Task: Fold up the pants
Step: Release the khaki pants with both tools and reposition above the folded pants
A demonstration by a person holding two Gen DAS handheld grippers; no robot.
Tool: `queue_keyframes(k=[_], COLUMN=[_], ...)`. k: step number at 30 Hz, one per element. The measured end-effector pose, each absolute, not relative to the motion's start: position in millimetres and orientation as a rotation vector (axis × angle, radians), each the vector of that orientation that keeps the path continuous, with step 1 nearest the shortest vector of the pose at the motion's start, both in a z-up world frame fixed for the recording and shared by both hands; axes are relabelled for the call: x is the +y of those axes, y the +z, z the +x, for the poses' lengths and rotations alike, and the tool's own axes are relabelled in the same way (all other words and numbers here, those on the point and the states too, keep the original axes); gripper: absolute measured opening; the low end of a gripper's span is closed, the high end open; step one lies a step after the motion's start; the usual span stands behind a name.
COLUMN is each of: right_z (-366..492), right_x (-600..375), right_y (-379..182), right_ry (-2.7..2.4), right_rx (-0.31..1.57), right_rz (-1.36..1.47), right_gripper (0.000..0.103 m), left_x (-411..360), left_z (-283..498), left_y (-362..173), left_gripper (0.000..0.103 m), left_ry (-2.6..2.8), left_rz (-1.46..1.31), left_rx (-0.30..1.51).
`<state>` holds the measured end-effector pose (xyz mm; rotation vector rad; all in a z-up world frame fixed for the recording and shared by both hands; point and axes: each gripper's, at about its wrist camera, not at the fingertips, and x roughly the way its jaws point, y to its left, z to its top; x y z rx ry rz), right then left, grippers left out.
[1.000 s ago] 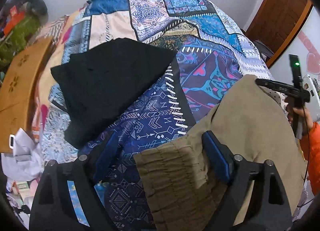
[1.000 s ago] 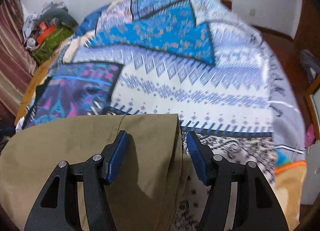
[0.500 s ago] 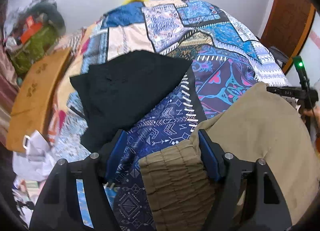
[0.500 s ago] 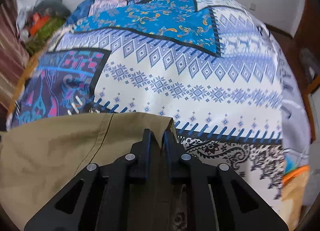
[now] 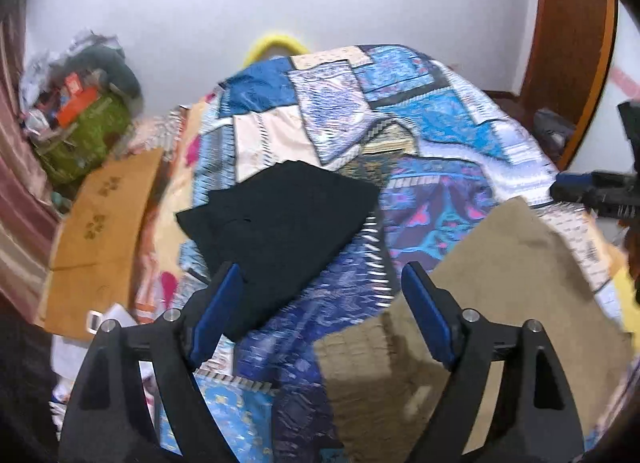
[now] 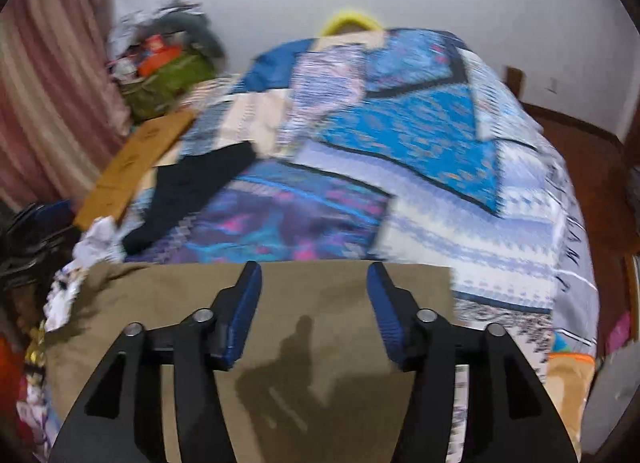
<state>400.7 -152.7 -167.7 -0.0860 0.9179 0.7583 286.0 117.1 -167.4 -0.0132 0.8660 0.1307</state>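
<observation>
Left wrist view: the left tool [image 5: 320, 303] hangs above the bed with the blue patchwork-print quilt [image 5: 420, 123], its blue-padded jaws spread and opening, nothing pressed between them. The folded khaki-olive cloth pants [image 5: 500, 283] lie flat on the near right part of the quilt; their ribbed elastic waistband [image 5: 360, 363] shows below the gap, closer to the right finger, with no pad touching it. A folded black garment [image 5: 280, 219] lies on the quilt beyond the left finger, apart from the pants, with a strip of bare quilt between the two. Past the bed's left edge lies a tan cardboard sheet [image 5: 104, 223], and a cluttered green bag [image 5: 84, 135] stands by the wall. At the far right edge the other tool's dark frame shows beside the pants' far corner.

Right wrist view, blurred: the right tool [image 6: 314, 303] is above the pants [image 6: 320, 343], jaws apart and opening, holding nothing. The pants' straight far edge runs across just behind the fingertips; their right corner ends a little past the right finger. Beyond that edge the quilt [image 6: 440, 151] is bare right across to the far and right sides. The black garment [image 6: 188, 195] lies to the far left.
</observation>
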Motion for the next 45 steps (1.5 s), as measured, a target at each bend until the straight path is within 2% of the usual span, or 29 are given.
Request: queue_keyframes(k=[3,6,13,18,28,45], right_z=[386,379,364,342,309,244], right_x=[-130,-111,-102,-126,-184,-229], right_y=[-166,-174,-225,-224,-221,-217], right_ry=[0.816,0.841,0.841,0.797,0.721,0.579], right_rx=[0.925,0.958,1.139,1.125,1.138,1.067], right_rz=[-0.101,-0.125,-0.185,-0.170,-0.053,-0.059], right_gripper=[0.067,0.075,0.075,0.076,0.077,0.081], left_x=[115,106,84,81,79,79], left_z=[287,293,291,267,228,177], left_y=[-166,-178,-234,-232,-228,-222], left_gripper=[0.090,0.090,0.092,0.095,0.096,0.097], left_ry=[0.052,0.006,0.024,0.030,0.055,0.156], left_rz=[-0.097,-0.125,-0.002,0.033,-0.006,-0.114], left_rx=[0.897,0.957,1.135,1.093,1.079,1.006])
